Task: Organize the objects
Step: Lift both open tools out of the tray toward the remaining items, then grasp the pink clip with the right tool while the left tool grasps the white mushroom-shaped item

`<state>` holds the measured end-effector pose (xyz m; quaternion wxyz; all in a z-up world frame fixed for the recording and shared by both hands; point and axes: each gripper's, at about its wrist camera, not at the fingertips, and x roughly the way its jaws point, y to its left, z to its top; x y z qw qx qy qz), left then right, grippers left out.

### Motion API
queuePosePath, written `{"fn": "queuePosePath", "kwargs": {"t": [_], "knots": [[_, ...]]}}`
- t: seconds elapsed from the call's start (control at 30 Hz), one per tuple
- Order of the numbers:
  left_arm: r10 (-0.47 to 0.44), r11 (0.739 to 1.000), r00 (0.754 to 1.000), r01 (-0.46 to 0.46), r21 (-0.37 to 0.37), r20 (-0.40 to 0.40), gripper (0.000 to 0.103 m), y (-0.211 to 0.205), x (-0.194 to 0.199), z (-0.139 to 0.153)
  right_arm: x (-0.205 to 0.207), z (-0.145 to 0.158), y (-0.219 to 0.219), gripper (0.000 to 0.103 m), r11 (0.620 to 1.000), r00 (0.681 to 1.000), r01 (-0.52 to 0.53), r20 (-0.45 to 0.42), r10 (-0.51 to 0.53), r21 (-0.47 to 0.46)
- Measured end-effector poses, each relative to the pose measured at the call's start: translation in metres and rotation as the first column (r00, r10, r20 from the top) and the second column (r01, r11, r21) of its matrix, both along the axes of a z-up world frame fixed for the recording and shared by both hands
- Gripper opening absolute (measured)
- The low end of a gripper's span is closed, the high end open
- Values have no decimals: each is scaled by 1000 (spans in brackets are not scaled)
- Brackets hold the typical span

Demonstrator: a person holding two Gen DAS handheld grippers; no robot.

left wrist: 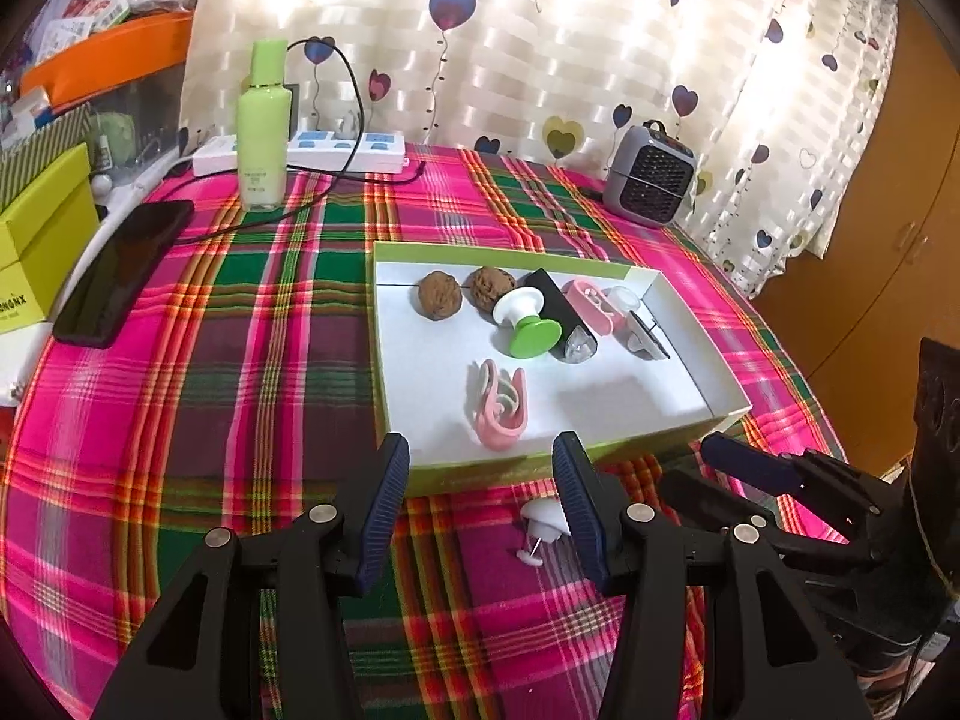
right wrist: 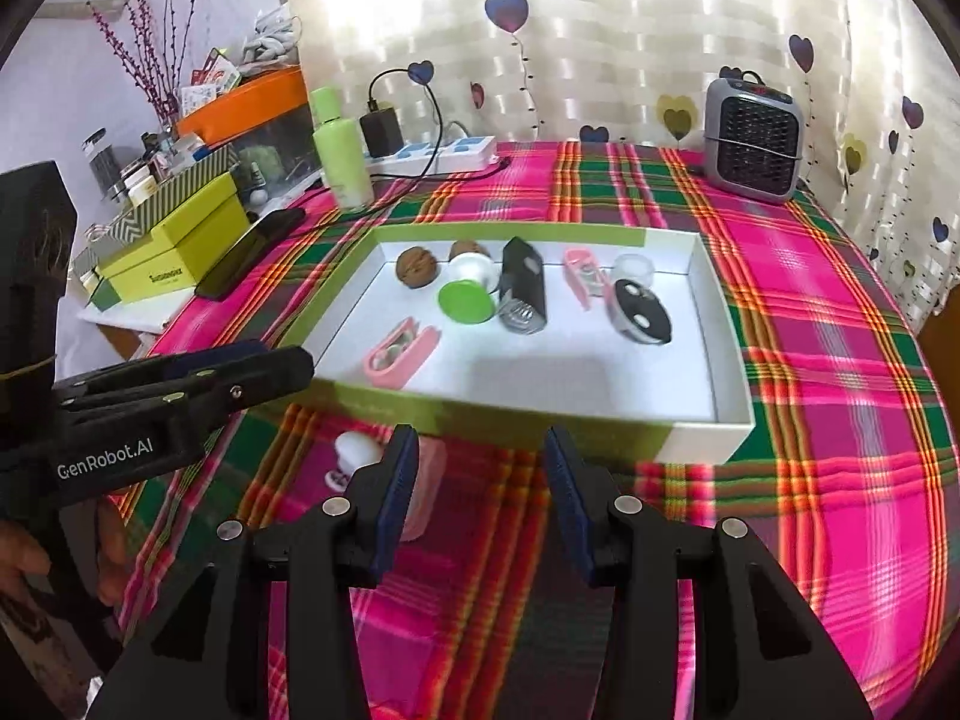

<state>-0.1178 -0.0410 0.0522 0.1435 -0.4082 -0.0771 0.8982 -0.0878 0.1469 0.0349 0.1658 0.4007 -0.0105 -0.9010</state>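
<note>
A green-rimmed white box [left wrist: 729, 405] [right wrist: 708, 441] sits on the plaid table. It holds two walnuts [left wrist: 440, 295] [right wrist: 416, 267], a green-and-white suction knob [left wrist: 528, 324] [right wrist: 465, 297], a black block [left wrist: 561, 315] [right wrist: 523, 288], pink clips [left wrist: 501, 408] [right wrist: 399, 357] and a black oval tool [right wrist: 639, 312]. A small white object [left wrist: 543, 525] [right wrist: 357, 453] lies on the cloth in front of the box, by the left gripper's right finger. My left gripper [left wrist: 480, 501] is open and empty. My right gripper [right wrist: 480, 501] is open and empty, with a pink object [right wrist: 429, 480] behind its left finger.
At the back stand a green bottle [left wrist: 263, 132] [right wrist: 342, 153], a power strip [left wrist: 336, 150] with a cable, and a grey heater [left wrist: 648, 174] [right wrist: 753, 141]. A black phone [left wrist: 123, 273] and yellow-green boxes [left wrist: 36, 246] [right wrist: 174, 246] are at the left.
</note>
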Motion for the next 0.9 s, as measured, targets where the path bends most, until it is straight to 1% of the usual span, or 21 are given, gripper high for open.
{"fn": "queuePosePath", "kwargs": {"t": [0.1, 0.43, 0.57, 0.8, 0.9], "knots": [[-7, 1000, 1000, 7, 13, -6, 49, -2, 3, 0, 3, -2, -3, 44, 1000, 1000, -5, 6, 5, -17], [-1, 1000, 1000, 1, 15, 9, 49, -18, 20, -6, 6, -16, -20, 44, 1000, 999, -1, 32, 1, 12], [-5, 1000, 1000, 5, 15, 23, 49, -20, 23, -12, 4, -22, -23, 45, 1000, 999, 9, 53, -9, 6], [-3, 1000, 999, 3, 17, 38, 49, -25, 23, -16, -3, -28, -27, 45, 1000, 998, 22, 63, -24, 21], [-6, 1000, 999, 5, 20, 46, 49, -27, 21, -17, -4, -30, -30, 44, 999, 998, 15, 54, -17, 50]]}}
